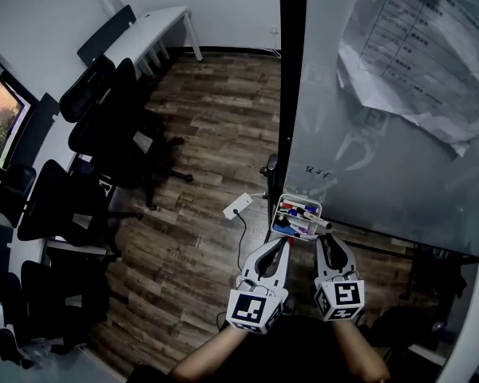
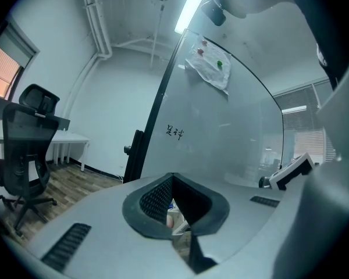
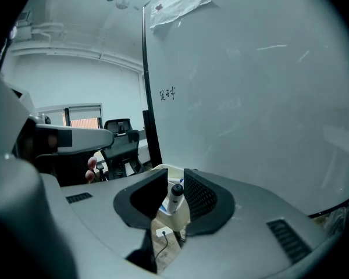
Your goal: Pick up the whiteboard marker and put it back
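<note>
Wood-grain plank flooring point(image 1: 207, 118) runs under a row of black mesh-backed office chairs point(image 1: 104, 126) and a white table point(image 1: 148, 30), and a tall glass whiteboard point(image 1: 367, 158) in a black frame stands at the right with crumpled printed paper point(image 1: 415, 54) stuck near its top. Fixed at the board's lower edge is a small white rectangular tray point(image 1: 299, 199) that holds several pens with red, blue and purple caps lying side by side. Just at its right rim sits the whiteboard marker point(image 1: 319, 223), a slim white barrel with a rounded black cap, and it lies between the pads of the right gripper point(image 1: 327, 238). In the right gripper view the ribbed black jaws stand partly apart and are closed onto the marker point(image 3: 174, 199), its cap end nearer the camera and the tray's pale rim just beyond. Beside it, the left gripper point(image 1: 282, 243) points at the tray's near edge; its jaws meet at the tips and hold nothing.
</note>
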A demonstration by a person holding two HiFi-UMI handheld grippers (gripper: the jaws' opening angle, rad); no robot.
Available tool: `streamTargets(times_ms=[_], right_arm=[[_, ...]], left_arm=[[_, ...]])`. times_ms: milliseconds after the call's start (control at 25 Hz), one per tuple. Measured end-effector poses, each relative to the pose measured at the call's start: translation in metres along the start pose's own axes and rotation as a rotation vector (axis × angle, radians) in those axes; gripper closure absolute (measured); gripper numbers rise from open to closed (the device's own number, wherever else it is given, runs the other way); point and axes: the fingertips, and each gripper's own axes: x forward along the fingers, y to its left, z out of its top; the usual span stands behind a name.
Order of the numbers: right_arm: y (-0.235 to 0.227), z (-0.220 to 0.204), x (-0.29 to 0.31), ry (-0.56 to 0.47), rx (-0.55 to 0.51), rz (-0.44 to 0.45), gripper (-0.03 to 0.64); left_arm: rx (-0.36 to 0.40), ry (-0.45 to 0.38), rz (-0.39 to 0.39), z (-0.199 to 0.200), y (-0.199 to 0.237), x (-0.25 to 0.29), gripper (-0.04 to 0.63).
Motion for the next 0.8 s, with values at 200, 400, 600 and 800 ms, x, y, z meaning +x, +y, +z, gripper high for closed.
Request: streamTargets(times_ms=[200, 400, 600, 800], right_arm=[[0.001, 0.003, -0.013, -0.02, -0.007, -0.001, 0.54], [0.002, 0.005, -0.032, -0.044, -0.011, -0.008, 0.54], [0.004, 0.004, -0.059, -0.062, -0.015, -0.019, 0.54], [0.005, 0.004, -0.084, -0.086, 0.007, -0.024, 0.541]], left_arm=[[0.008, -0.011, -0.002, 0.003, -0.009, -0.009, 0.589], [0.02, -0.029, -0.013, 0.005, -0.023, -0.019, 0.591], [0.028, -0.039, -0.02, 0.004, -0.038, -0.034, 0.591], [0.031, -0.04, -0.025, 0.0, -0.051, -0.049, 0.591]])
